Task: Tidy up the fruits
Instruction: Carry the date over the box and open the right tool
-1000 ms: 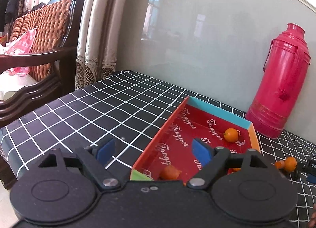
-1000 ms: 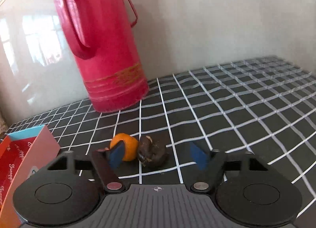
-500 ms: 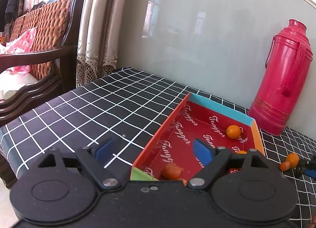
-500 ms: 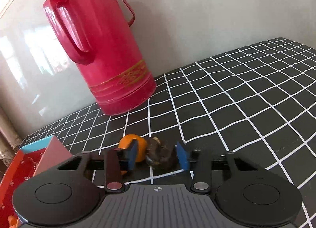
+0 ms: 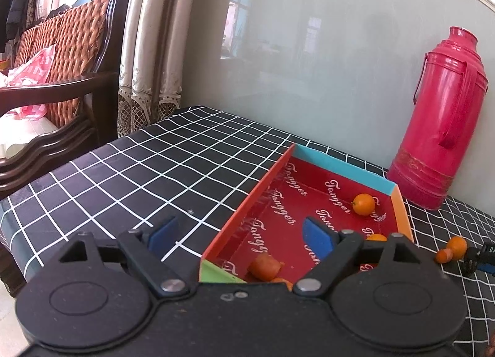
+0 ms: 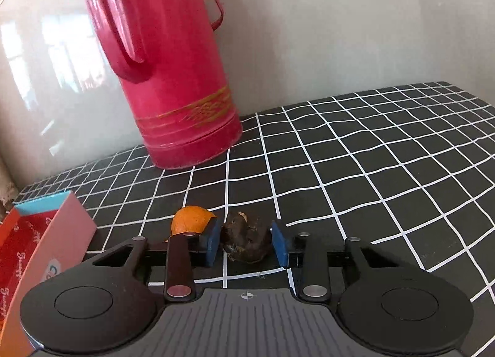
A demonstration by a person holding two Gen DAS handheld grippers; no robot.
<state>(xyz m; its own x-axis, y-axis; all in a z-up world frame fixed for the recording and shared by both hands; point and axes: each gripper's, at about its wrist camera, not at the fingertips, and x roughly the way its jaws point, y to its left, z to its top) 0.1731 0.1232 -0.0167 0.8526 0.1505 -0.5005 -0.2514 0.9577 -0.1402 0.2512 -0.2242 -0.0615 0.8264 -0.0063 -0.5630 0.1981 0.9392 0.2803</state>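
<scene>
Left gripper point(image 5: 238, 235): spread wide and holding nothing, poised over the near end of the red tray point(image 5: 272, 177).
Fruits already in the tray: one orange point(image 5: 363, 204) near the far corner, another orange piece point(image 5: 264, 265) at the near end, and more partly hidden behind the gripper (count unclear).
Stray orange point(image 6: 192, 223): on the checked tablecloth point(image 6: 355, 156), outside the tray, just left of the right gripper.
Right gripper point(image 6: 246, 244): its jaws have just been closing and now pinch a dark wrinkled fruit point(image 6: 246, 241) between the blue pads, low at the cloth.
Flask point(image 6: 164, 63): red, upright behind, not involved.
Progress: partway, in my judgement; the dark fruit and stray orange have yet to go into the tray.
</scene>
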